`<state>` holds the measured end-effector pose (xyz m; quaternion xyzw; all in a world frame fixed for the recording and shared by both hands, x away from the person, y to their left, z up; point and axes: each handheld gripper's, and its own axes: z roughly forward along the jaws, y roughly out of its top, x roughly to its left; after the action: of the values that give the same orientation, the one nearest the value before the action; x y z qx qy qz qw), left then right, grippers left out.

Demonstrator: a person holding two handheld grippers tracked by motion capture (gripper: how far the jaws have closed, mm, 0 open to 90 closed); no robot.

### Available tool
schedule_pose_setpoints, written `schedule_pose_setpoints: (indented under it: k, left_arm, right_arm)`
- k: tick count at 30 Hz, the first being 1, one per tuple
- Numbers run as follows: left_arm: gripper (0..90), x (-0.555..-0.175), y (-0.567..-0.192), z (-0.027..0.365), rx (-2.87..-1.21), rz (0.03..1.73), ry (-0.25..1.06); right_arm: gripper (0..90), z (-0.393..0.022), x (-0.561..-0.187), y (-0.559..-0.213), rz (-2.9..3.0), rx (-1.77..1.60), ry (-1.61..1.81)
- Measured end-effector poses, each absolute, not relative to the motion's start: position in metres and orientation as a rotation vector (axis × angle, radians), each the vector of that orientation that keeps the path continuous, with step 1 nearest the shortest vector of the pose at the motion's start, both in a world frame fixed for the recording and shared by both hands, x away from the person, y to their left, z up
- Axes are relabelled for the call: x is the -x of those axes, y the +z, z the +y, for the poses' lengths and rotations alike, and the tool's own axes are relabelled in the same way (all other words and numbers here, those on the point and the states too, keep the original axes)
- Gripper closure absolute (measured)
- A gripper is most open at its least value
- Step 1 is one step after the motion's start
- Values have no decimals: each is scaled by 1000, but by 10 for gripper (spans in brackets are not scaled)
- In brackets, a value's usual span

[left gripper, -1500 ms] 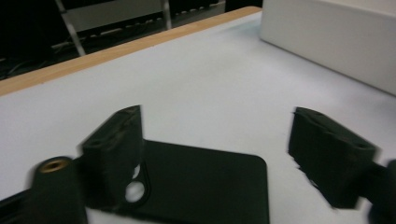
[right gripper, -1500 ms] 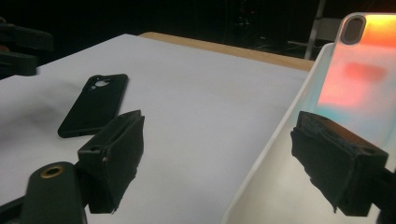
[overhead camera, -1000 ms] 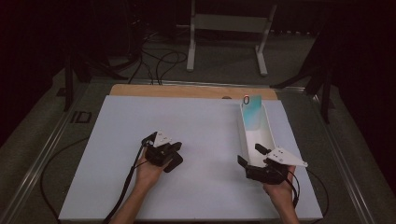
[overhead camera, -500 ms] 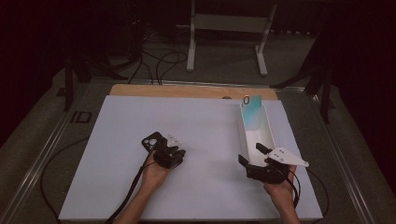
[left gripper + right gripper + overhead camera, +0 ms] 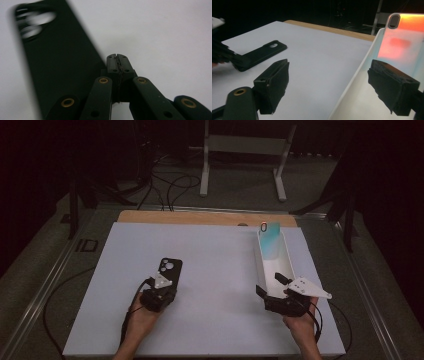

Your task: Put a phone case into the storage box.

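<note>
A black phone case [image 5: 169, 269] lies flat on the white board [image 5: 220, 255], camera cut-out at its far end. My left gripper [image 5: 165, 283] sits at the case's near end, shut with nothing in it. In the left gripper view its jaws [image 5: 117, 62] are pressed together just right of the blurred case [image 5: 57, 67]. A long white tray [image 5: 257, 257] lies at the right, with a teal phone [image 5: 270, 240] leaning at its far end. My right gripper [image 5: 271, 286] is open astride the tray's near left wall [image 5: 362, 70], one jaw inside and one outside. The phone [image 5: 404, 32] gleams orange.
A wooden table edge [image 5: 200, 217] borders the board's far side. Beyond it are a white stand [image 5: 245, 145] and floor cables [image 5: 170, 185]. A cable trails from each gripper toward the person. The black case [image 5: 259, 55] lies across the board in the right gripper view.
My left gripper has drawn back toward the person and to the left, uncovering the black case that now lies just ahead of it. The right gripper and tray stayed put.
</note>
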<state>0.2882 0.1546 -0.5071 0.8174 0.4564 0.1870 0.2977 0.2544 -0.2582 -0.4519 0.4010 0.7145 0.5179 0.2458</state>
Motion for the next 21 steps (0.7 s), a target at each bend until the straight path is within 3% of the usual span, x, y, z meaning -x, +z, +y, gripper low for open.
schedule_pose_setpoints:
  k: [4,15,21]
  left_arm:
    - [899,-287,-507,177,-2118,1277,494]
    - [885,-287,-502,189,-2013,1289,518]
    - [602,-269,-483,202,-1847,1113,613]
  right_arm:
    - [166,-257,-255,-452,1949,-1097,1412]
    - [166,-259,-256,-452,1943,-1099,1410]
    - [165,-261,-255,-452,1943,-1087,1417]
